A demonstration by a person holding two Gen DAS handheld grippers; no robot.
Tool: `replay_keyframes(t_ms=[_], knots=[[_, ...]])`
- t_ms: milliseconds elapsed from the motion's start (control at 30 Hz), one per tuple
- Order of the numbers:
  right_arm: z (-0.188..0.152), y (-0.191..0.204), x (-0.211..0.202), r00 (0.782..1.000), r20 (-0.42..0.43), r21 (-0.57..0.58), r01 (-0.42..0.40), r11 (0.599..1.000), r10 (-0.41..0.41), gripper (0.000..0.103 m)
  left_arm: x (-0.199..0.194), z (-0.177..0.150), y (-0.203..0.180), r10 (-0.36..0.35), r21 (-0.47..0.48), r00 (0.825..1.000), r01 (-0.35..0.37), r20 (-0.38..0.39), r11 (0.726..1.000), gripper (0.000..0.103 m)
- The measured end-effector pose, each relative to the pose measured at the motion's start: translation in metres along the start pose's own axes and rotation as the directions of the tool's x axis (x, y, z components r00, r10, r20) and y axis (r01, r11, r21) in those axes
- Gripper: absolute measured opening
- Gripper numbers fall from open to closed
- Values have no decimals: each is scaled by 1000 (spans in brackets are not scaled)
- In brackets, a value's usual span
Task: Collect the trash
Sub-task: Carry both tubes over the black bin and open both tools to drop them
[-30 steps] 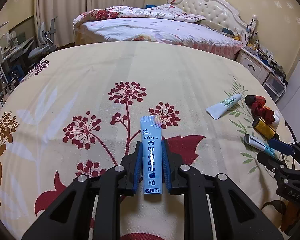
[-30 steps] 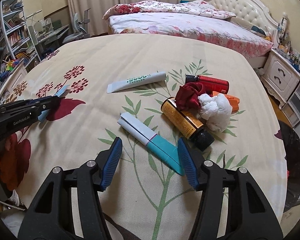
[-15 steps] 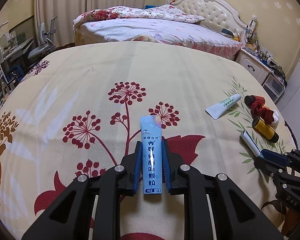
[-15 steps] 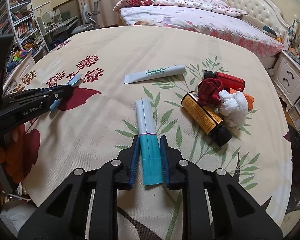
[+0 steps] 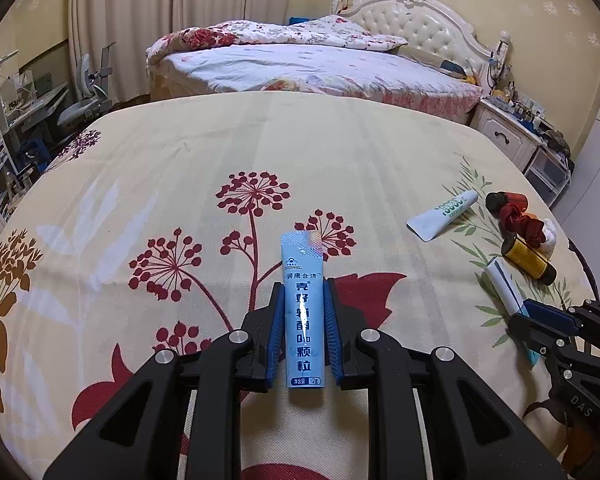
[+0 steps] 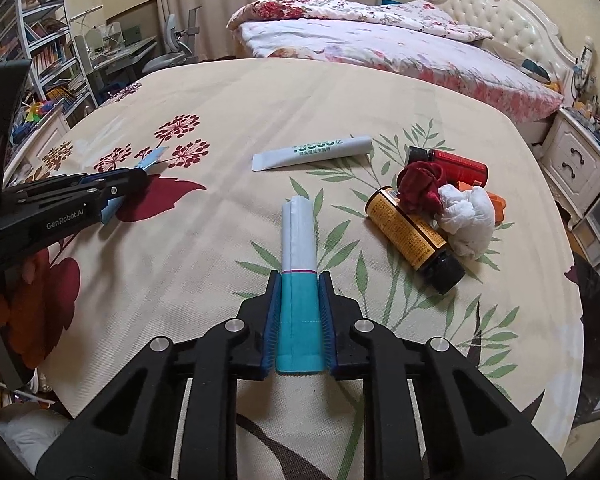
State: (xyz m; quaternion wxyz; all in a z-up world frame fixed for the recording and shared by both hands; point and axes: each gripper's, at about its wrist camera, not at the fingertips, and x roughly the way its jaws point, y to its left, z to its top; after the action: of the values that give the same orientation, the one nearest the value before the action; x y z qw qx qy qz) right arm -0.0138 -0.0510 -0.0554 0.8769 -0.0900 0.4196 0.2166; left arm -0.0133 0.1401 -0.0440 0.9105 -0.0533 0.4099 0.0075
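My left gripper (image 5: 303, 285) is shut on a light blue sachet (image 5: 303, 312) with dark print, which sticks out ahead over the flowered tablecloth (image 5: 180, 168). My right gripper (image 6: 299, 280) is shut on the teal end of a white and teal packet (image 6: 299, 264) that points away from me. Further right lie a white tube (image 6: 312, 153), an amber bottle (image 6: 410, 236) with a black cap, a red bottle (image 6: 458, 166), a dark red cloth wad (image 6: 420, 184) and a crumpled white tissue (image 6: 468, 220). The left gripper (image 6: 140, 174) also shows at the left of the right wrist view.
The round table's edge (image 6: 580, 320) curves close on the right. Behind it stand a bed (image 5: 300, 64) with a floral quilt, a white nightstand (image 6: 580, 164), and at the left a desk with a chair (image 6: 172, 52) and bookshelves (image 6: 48, 40).
My right gripper closed from wide open onto the white and teal packet, which turned from slanting to pointing straight ahead. The left gripper stayed still with its sachet.
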Motion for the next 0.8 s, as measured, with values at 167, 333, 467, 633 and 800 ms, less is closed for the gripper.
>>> replay_keyframes(t_ms=[167, 333, 467, 633, 800], knots=[[0, -6, -15, 998, 60, 22, 8, 1000, -9, 19, -5, 0, -1, 2, -5, 1000, -2, 21, 1000, 21], [2, -22, -30, 991, 126, 70, 46, 996, -55, 19, -10, 1, -11, -17, 0, 999, 17, 40, 1000, 21], [2, -40, -42, 980, 170, 125, 85, 988, -106, 19, -17, 4, -27, -41, 28, 997, 39, 72, 999, 21], [0, -64, -54, 963, 202, 185, 142, 972, -179, 19, -21, 12, -55, -88, 61, 991, 82, 99, 995, 21], [-6, -90, -69, 941, 223, 232, 204, 951, -256, 19, -25, 21, -93, -150, 118, 981, 135, 125, 984, 21]])
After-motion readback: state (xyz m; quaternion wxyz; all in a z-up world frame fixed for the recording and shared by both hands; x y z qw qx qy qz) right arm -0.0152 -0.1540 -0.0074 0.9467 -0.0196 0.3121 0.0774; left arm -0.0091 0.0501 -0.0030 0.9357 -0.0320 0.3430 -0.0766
